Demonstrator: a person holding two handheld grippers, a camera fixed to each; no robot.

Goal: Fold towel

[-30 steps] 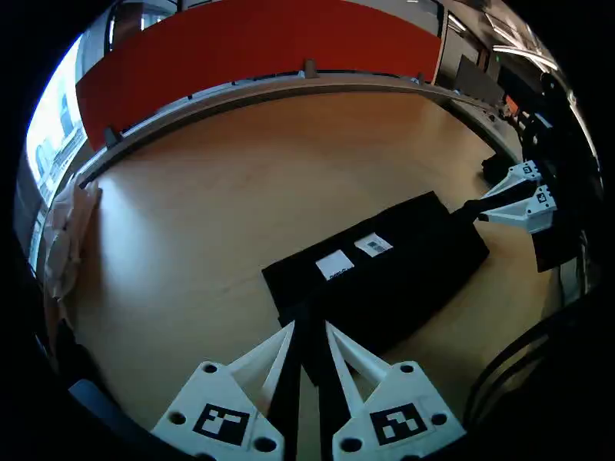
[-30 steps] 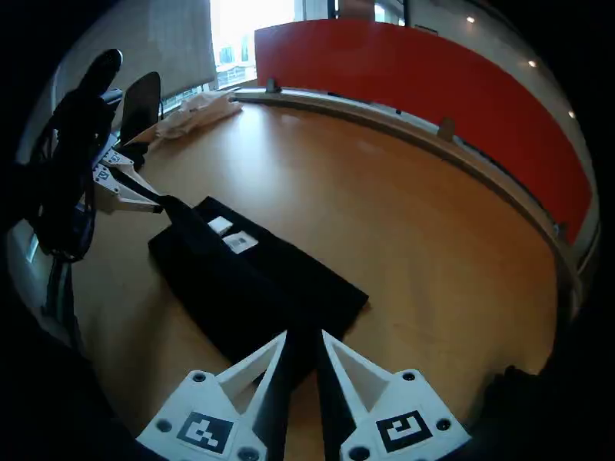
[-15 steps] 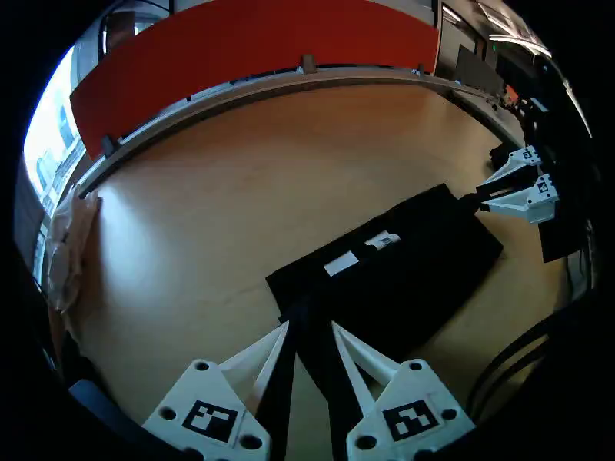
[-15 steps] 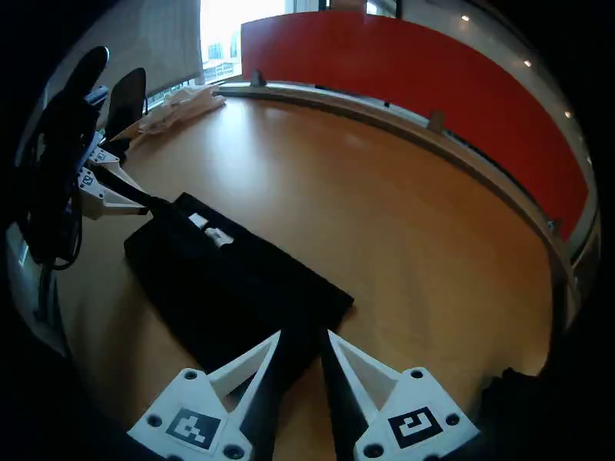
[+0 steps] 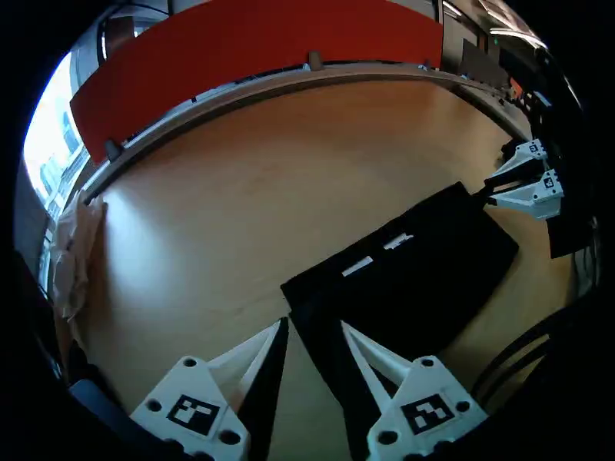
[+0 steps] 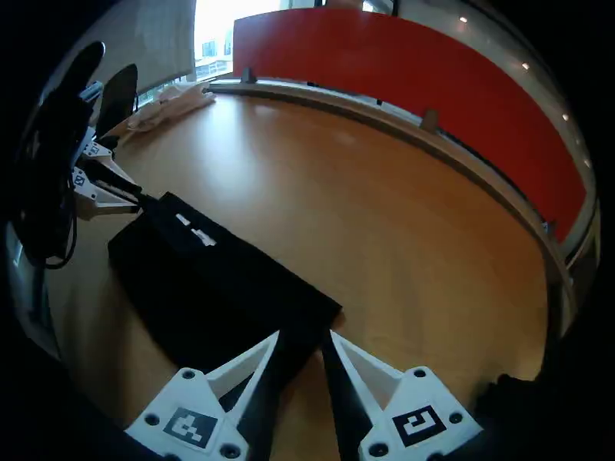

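Note:
A black towel (image 5: 415, 269) lies folded into a long rectangle on the wooden table (image 5: 254, 177), with two small white labels (image 5: 377, 257) on top. My left gripper (image 5: 311, 326) stands slightly open over the towel's near corner, which lies between its fingers. In the right gripper view the same towel (image 6: 207, 284) runs away to the left. My right gripper (image 6: 302, 336) is slightly open around its near corner. Each gripper shows at the towel's far end in the other's view: the right gripper (image 5: 492, 188) and the left gripper (image 6: 142, 201).
A red partition (image 5: 254, 54) and a grey rail bound the table's far edge. A crumpled pale cloth (image 5: 73, 253) lies by the window side. Dark chairs (image 6: 115, 92) and a person's dark sleeve (image 6: 46, 184) stand behind the left gripper. Broad bare wood stretches beyond the towel.
Both grippers' fingers have spread apart, the left more than the right. The towel has settled flatter on the table and its white labels have tipped away.

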